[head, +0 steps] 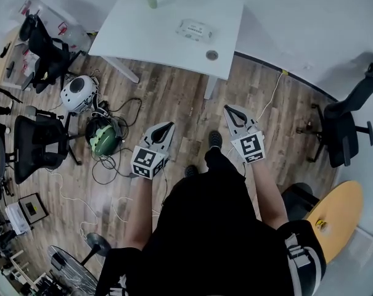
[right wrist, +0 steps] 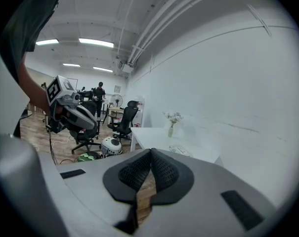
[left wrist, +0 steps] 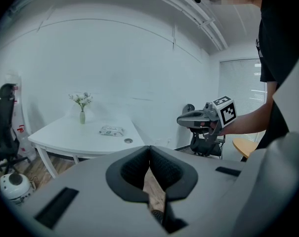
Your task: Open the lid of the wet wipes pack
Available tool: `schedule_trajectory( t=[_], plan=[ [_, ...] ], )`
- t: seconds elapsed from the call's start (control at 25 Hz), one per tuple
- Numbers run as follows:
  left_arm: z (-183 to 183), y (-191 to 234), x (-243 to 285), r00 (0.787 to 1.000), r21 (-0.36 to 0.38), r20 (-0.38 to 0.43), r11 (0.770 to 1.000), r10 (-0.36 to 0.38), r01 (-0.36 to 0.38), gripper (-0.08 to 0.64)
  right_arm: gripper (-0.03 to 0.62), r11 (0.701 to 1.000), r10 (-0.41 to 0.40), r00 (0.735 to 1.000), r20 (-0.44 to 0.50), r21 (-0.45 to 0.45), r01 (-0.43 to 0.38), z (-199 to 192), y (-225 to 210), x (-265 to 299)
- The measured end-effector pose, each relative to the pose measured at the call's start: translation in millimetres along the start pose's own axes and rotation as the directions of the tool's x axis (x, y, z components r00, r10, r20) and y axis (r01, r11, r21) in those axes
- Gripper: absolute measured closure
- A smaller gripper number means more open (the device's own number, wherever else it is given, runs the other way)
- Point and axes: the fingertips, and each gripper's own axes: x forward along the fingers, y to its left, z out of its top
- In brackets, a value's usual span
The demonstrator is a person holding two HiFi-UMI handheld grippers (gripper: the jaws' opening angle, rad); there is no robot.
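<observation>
White table [head: 149,32] holds the wipes pack [head: 194,29], well apart from both grippers. Left gripper [head: 167,124] and right gripper [head: 228,108] are closed, both empty. With jaws closed, 1 could shove the light pack instead of catching its lid.

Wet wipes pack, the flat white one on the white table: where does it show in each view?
Head view: flat white wet wipes pack, top centre, on the white table.
Left gripper view: left of centre, near mid-height.
Right gripper view: slightly right of centre, below mid-height.
Shared landmark: the small vase of flowers on that table.
</observation>
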Motion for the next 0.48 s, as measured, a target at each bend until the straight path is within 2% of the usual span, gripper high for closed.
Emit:
schedule_trajectory(
  t=[0.48],
  plan=[
    [10,1,53,1.000,-0.019,-0.018,1.000,0.022,-0.022,0.537,0.575,0.998,0.053,0.999,-0.008,-0.020,-0.053,-15,-50,24]
  ],
)
